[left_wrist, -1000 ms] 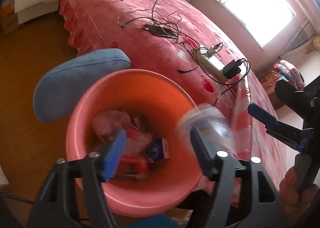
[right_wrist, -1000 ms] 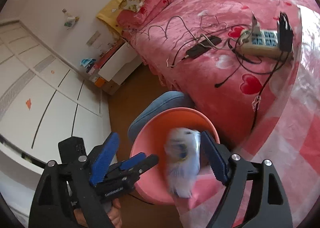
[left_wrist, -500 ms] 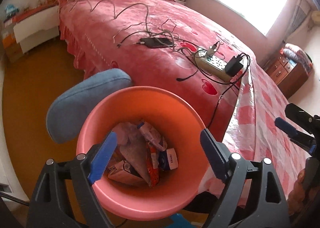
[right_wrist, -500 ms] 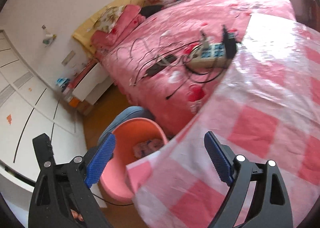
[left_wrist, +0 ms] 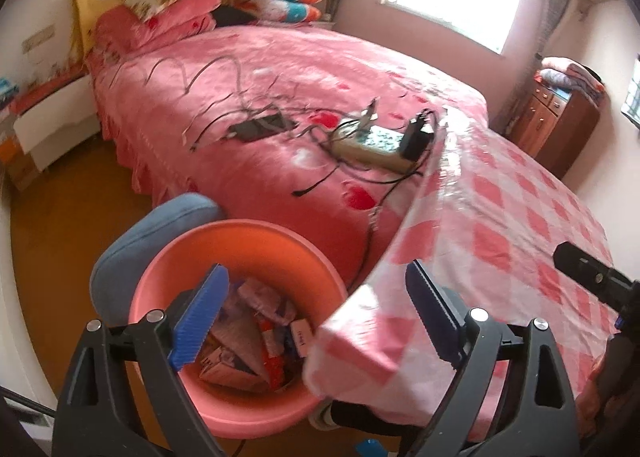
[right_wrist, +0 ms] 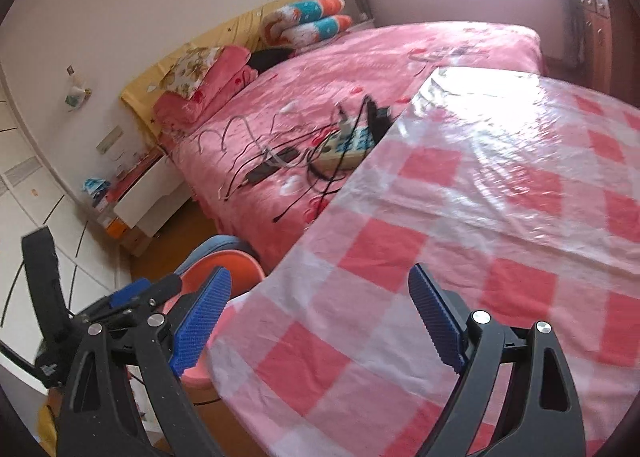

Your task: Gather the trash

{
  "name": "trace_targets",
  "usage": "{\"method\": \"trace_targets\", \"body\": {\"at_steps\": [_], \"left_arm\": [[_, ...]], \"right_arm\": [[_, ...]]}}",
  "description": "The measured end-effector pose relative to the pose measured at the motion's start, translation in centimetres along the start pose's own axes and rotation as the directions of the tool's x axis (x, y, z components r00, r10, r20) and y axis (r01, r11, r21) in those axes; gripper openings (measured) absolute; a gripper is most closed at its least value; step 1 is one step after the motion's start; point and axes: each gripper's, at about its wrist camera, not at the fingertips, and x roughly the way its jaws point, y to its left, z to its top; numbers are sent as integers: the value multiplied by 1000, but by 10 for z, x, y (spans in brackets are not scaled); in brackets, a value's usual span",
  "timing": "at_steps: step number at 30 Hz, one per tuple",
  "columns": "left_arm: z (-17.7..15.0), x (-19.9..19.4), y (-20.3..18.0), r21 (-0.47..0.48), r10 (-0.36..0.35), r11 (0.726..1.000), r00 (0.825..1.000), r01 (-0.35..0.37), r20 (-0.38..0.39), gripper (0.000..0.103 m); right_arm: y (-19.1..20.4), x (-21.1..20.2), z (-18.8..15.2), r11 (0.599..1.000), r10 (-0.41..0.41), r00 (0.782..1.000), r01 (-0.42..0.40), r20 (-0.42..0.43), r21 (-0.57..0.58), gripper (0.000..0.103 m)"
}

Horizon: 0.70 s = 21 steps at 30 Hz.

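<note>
A pink trash bin (left_wrist: 248, 241) stands on the floor by the corner of a table with a red-and-white checked cloth (left_wrist: 500, 241). Wrappers and small boxes (left_wrist: 256, 341) lie inside the bin. My left gripper (left_wrist: 316, 317) is open and empty, above the bin's near rim and the table corner. My right gripper (right_wrist: 320, 317) is open and empty, above the checked cloth (right_wrist: 480, 217). The bin (right_wrist: 224, 269) shows at the lower left of the right wrist view, behind the left gripper (right_wrist: 132, 293).
A pink bed (left_wrist: 280, 97) with cables, a phone and a power strip (left_wrist: 372, 145) lies behind the bin. A blue chair back (left_wrist: 160, 229) touches the bin's far side. A wooden dresser (left_wrist: 560, 117) stands at the right. A white cabinet (left_wrist: 52, 129) stands at the left.
A clear plastic item dropped from my right gripper into the bin. Both grippers have since risen and pulled back; the right one swung over the table.
</note>
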Motion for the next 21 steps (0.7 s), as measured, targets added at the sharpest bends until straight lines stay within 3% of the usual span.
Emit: {"method": "trace_targets", "body": {"at_steps": [9,21], "left_arm": [[2,-15,-50,85,-35,996,999,33,29,92],[0,-24,-111,187,-71,980,997,62,40,93]], "right_arm": [[-30,-39,-8,997,-75,993,76,89,-7,89],[-81,-77,-17,980,-196,966,191,166,45,89]]}}
